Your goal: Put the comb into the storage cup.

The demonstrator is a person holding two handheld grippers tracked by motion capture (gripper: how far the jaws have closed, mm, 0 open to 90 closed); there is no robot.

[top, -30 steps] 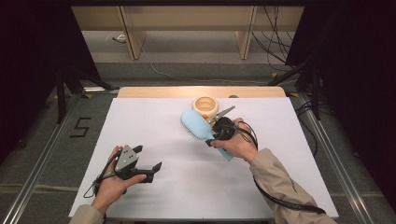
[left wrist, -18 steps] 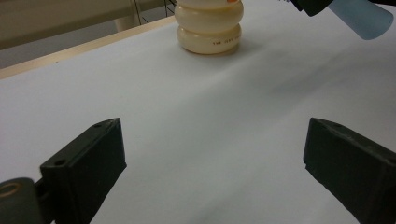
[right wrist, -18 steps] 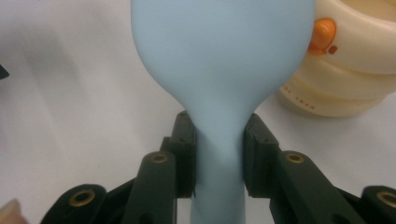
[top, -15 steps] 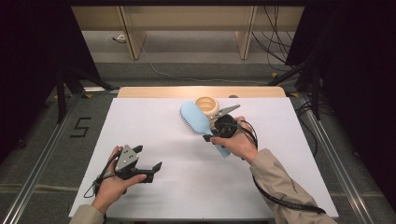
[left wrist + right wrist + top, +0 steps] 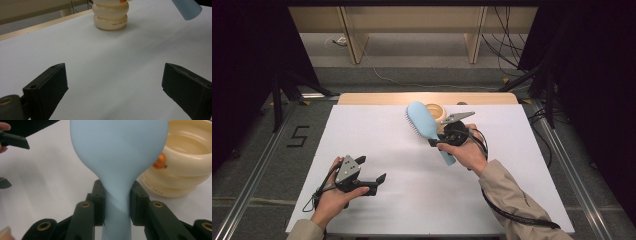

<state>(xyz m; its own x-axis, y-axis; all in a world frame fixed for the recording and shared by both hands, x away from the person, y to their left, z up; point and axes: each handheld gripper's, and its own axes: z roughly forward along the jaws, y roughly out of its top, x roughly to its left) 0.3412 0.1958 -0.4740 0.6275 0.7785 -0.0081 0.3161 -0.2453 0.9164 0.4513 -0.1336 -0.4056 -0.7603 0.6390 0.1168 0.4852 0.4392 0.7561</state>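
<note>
Swinging left: brush [image 5: 422, 120] head moved off the cup [image 5: 438, 111] | right gripper [image 5: 447, 135] clamped its neck (handle trailing) | left gripper [image 5: 371, 176] stayed wide open, empty

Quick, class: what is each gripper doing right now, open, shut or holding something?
Left gripper: open, holding nothing, low over the table.
Right gripper: shut on the brush at its neck.

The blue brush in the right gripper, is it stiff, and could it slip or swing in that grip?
The brush probably is stiff: held by its neck alone, head and handle show no sag. It may pivot, since the right gripper clamps a narrow, smooth, rounded neck below the wide head. It seems light, held clear of the table without other support.
</note>
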